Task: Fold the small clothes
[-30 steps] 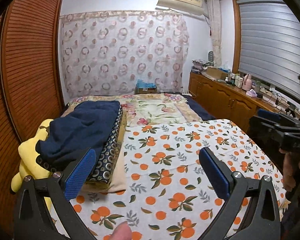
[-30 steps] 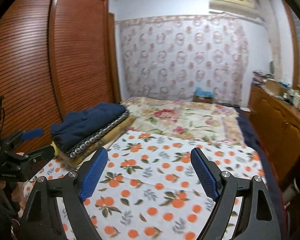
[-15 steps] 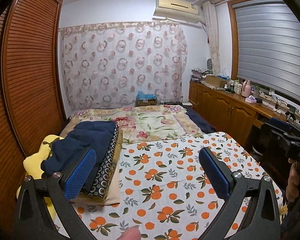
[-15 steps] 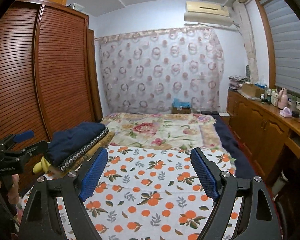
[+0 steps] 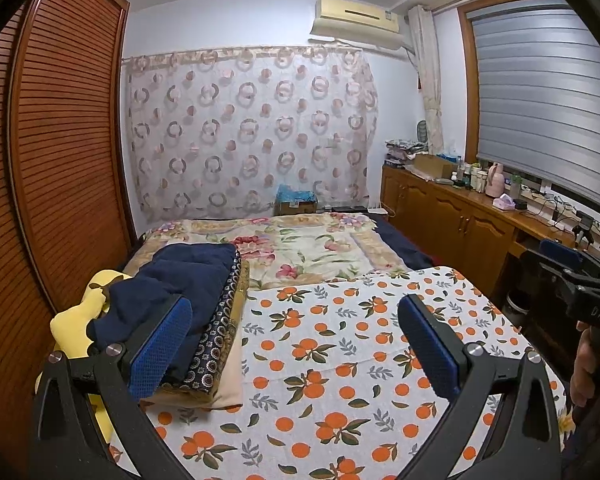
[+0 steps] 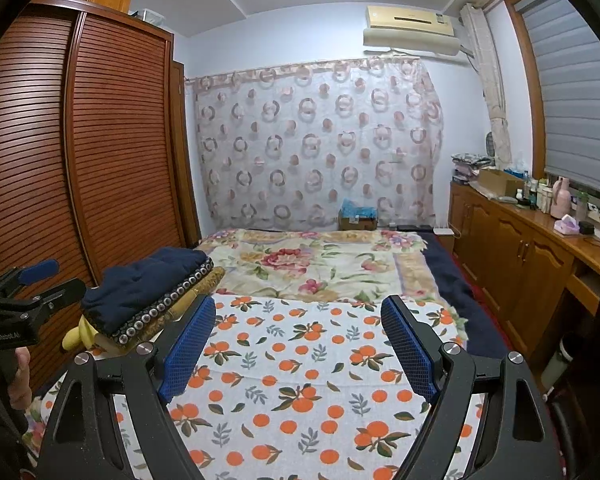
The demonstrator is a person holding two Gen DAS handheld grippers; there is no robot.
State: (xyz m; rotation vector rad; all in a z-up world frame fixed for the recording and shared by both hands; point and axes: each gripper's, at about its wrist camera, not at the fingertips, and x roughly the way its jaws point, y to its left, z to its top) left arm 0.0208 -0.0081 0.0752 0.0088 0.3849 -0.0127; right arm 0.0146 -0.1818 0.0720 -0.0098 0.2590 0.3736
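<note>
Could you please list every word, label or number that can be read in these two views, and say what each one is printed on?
"DAS": white letters on the black body of the right gripper, seen from the left wrist view; the text seems cut off.
"GenRobot.AI", roughly: small white print on the black body of the left gripper, seen from the right wrist view; partly blurred.
Sticker on the cream wall air conditioner: too small to read.
Label on the brown cardboard box: too blurred to read.

Even indoor light, sharp focus — fisheye bending, dark vignette at corners
</note>
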